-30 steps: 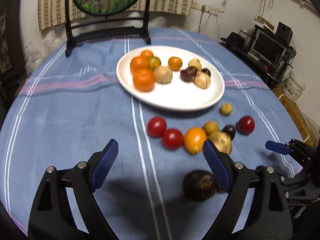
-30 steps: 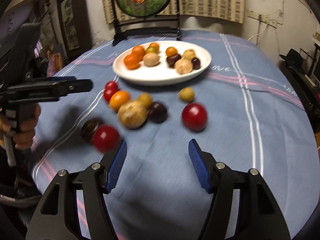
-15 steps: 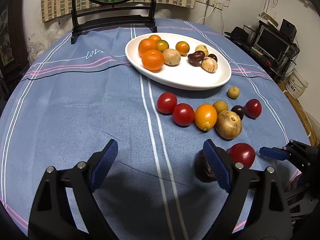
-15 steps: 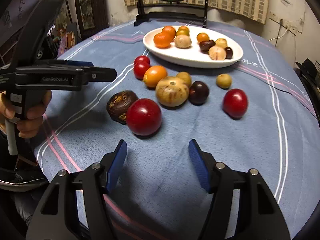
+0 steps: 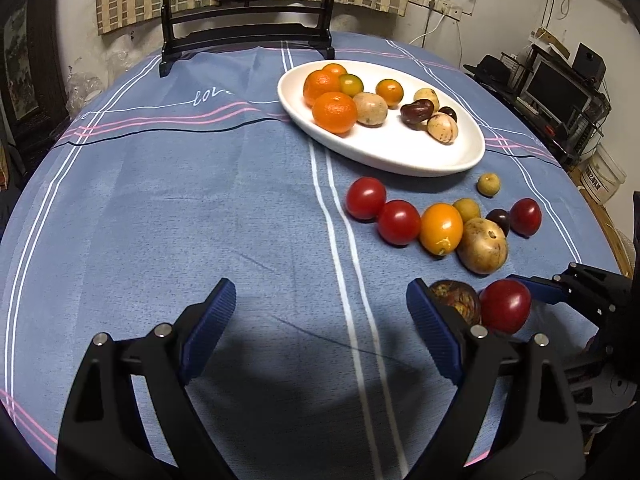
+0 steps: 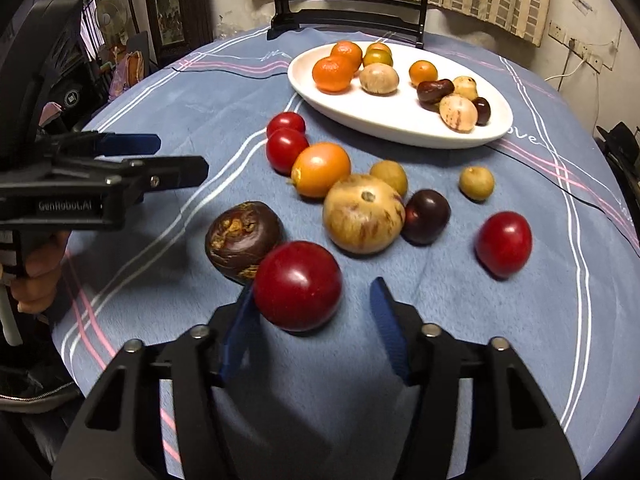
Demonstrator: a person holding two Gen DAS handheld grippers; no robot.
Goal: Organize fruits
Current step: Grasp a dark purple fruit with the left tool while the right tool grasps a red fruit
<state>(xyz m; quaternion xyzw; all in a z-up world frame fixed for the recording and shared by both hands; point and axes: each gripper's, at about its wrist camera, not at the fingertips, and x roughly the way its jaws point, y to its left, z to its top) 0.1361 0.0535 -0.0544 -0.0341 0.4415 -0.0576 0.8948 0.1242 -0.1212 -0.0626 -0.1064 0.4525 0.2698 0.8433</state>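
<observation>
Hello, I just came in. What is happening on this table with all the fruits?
A person holding two grippers is sorting fruit on a blue striped tablecloth. The right gripper, jaws open, is around a round dark-red fruit beside a wrinkled dark-brown fruit. The left gripper hangs open over bare cloth. The white oval plate already holds several fruits; others lie loose on the cloth.

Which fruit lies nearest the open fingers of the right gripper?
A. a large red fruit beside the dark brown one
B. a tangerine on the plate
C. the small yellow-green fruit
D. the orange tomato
A: the large red fruit sits just ahead of the right gripper, touching the dark brown fruit.
</observation>
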